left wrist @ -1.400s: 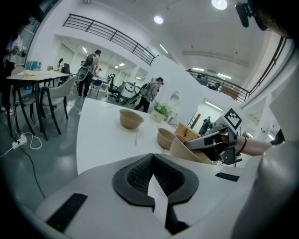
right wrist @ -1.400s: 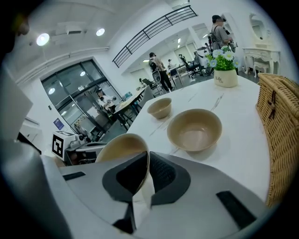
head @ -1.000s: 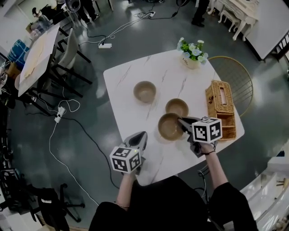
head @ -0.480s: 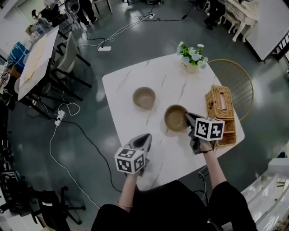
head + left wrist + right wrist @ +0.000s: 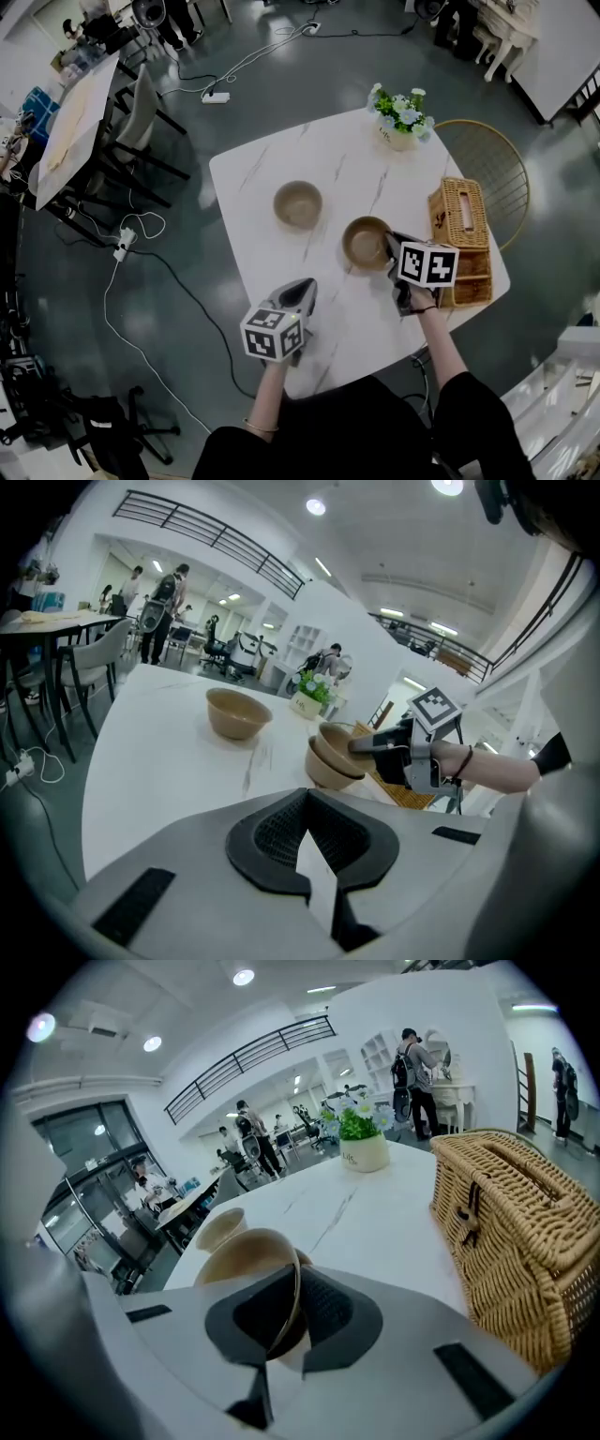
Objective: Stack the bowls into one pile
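Observation:
Three tan bowls are on the white marble table [image 5: 272, 155]. One bowl [image 5: 298, 202] [image 5: 237, 712] stands alone toward the far left. At the right, an upper bowl [image 5: 366, 240] [image 5: 337, 739] [image 5: 246, 1262] sits tilted inside a lower bowl [image 5: 328, 771]. My right gripper [image 5: 392, 246] [image 5: 361, 746] [image 5: 281, 1307] is shut on the upper bowl's near rim, one jaw inside and one outside. My left gripper [image 5: 302, 284] [image 5: 314, 855] hovers over the table's near edge, jaws together with nothing between them.
A wicker basket [image 5: 459, 239] [image 5: 516, 1232] stands just right of the stacked bowls. A pot of flowers [image 5: 400, 117] [image 5: 361, 1143] is at the far corner. A gold wire chair [image 5: 487, 159] sits beyond the basket. Several people and other tables are in the room.
The right gripper has carried its bowl away from me and set it over the bowl next to the basket, so two separate bowls now show as one pile. The left gripper shifted slightly.

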Available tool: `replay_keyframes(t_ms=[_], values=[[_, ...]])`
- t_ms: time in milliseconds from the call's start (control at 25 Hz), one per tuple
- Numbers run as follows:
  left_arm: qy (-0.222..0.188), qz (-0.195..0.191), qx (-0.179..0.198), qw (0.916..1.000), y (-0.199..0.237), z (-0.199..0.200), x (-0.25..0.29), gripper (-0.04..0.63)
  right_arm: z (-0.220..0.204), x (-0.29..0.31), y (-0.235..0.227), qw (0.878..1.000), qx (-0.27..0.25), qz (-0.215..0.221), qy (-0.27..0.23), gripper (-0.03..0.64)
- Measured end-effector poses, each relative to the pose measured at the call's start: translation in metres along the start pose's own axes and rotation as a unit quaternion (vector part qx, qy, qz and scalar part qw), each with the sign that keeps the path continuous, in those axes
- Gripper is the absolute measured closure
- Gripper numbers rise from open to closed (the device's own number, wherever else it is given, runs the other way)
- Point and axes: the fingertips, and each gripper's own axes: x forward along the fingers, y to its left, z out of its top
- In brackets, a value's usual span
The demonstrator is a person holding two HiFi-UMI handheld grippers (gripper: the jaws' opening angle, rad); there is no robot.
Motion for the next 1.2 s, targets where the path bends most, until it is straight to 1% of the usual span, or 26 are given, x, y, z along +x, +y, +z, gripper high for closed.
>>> replay_keyframes(t_ms=[120,280,520,600,760,800,840,880,1080,1200], values=[[0.002,0.0,-0.002,1.0,0.0,-0.001,0.001,0.58,-0.003,0.003,-0.003,1.0,-0.018,-0.012,0.008,0.591],[0.006,0.0,-0.004,1.0,-0.001,-0.003,0.002,0.581,-0.003,0.005,-0.002,0.999,-0.034,-0.014,0.009,0.591],[0.008,-0.001,-0.006,0.9999,-0.001,-0.004,0.004,0.58,-0.001,0.007,-0.001,0.995,-0.088,-0.039,0.014,0.591],[0.008,-0.001,-0.006,0.9999,-0.002,-0.004,0.005,0.58,0.0,0.006,0.001,0.994,-0.1,-0.038,0.01,0.591],[0.008,0.001,-0.006,0.9999,-0.003,-0.004,0.007,0.581,0.0,0.007,0.003,0.994,-0.107,-0.029,0.003,0.589],[0.008,0.001,-0.007,0.9999,-0.002,-0.004,0.006,0.58,0.001,0.007,0.003,0.993,-0.11,-0.031,0.002,0.584],[0.008,0.001,-0.007,0.9999,-0.002,-0.003,0.006,0.58,0.002,0.007,0.004,0.993,-0.114,-0.033,0.0,0.562],[0.007,0.002,-0.008,0.9999,-0.001,-0.003,0.006,0.58,0.003,0.008,0.005,0.992,-0.119,-0.035,-0.003,0.525],[0.006,0.006,-0.011,0.9999,0.0,-0.004,0.004,0.58,0.007,0.004,0.002,0.99,-0.133,-0.05,-0.018,0.494],[0.004,0.008,-0.012,0.9999,-0.001,-0.004,0.003,0.581,0.007,0.004,0.0,0.993,-0.113,-0.036,-0.019,0.478]])
